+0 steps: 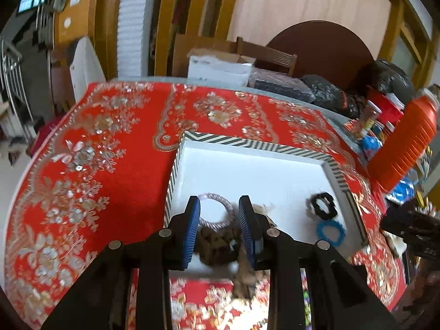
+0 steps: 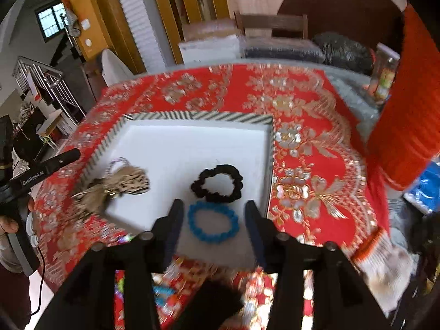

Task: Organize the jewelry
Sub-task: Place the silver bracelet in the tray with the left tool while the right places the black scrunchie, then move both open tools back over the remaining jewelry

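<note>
Where white tray [image 2: 154,134] lies: blue beaded bracelet [image 2: 213,224], black scrunchie [image 2: 217,183].

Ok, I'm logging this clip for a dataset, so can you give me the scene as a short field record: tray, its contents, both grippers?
surface: red embroidered floral tablecloth
tray: white rectangular tray with black-and-white striped rim
in tray, right side: black fabric scrunchie; blue beaded bracelet nearer the camera
in tray, left side: pale corded ring; brown and leopard-print pieces heaped
left gripper: open, above the heap
right gripper: open, above the bracelet
</note>
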A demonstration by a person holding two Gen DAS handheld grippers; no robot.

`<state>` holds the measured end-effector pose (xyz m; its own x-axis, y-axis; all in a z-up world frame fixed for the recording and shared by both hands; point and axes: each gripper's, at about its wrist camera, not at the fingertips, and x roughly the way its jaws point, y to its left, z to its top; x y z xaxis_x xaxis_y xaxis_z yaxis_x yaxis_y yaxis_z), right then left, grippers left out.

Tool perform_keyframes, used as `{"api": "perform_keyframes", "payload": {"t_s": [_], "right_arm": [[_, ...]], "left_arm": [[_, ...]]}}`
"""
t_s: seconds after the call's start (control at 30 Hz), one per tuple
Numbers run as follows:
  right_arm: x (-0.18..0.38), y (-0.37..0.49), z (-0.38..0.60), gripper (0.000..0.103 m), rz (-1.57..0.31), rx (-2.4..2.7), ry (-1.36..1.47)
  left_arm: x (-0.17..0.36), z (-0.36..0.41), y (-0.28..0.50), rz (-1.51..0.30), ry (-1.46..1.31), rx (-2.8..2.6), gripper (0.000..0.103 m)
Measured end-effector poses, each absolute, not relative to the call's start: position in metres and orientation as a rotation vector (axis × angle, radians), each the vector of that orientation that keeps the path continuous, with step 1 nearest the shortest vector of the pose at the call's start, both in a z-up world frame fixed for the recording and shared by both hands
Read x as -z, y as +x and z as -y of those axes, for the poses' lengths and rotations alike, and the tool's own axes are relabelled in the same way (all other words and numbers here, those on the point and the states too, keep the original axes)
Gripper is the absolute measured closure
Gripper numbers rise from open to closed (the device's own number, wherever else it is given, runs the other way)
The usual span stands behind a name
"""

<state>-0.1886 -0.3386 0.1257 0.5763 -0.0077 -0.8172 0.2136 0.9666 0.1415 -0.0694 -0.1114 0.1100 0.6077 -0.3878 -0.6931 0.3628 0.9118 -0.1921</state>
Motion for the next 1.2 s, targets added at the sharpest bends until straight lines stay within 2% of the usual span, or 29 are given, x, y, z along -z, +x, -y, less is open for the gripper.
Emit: {"api": "perform_keyframes", "payload": {"t_s": [0.03,0.53,1.2], "right_arm": [[-0.13,-0.196,0.334,0.035,-0.941,0.129,0.234],[-0.146,-0.255,0.281,0.033,-0.946,0.177,0.213],[-0.168,-0.304,0.303,0.03,-0.903,0.271,0.277]], "left_arm": [[-0.112,0.112,-0.075,-0.806,-0.029,0.44,0.085],[-0.124,0.12,-0.139,-0.805,0.035,0.536,0.085],[-0.136,0.163,-0.172,-0.833,0.09,0.648,0.085]]}}
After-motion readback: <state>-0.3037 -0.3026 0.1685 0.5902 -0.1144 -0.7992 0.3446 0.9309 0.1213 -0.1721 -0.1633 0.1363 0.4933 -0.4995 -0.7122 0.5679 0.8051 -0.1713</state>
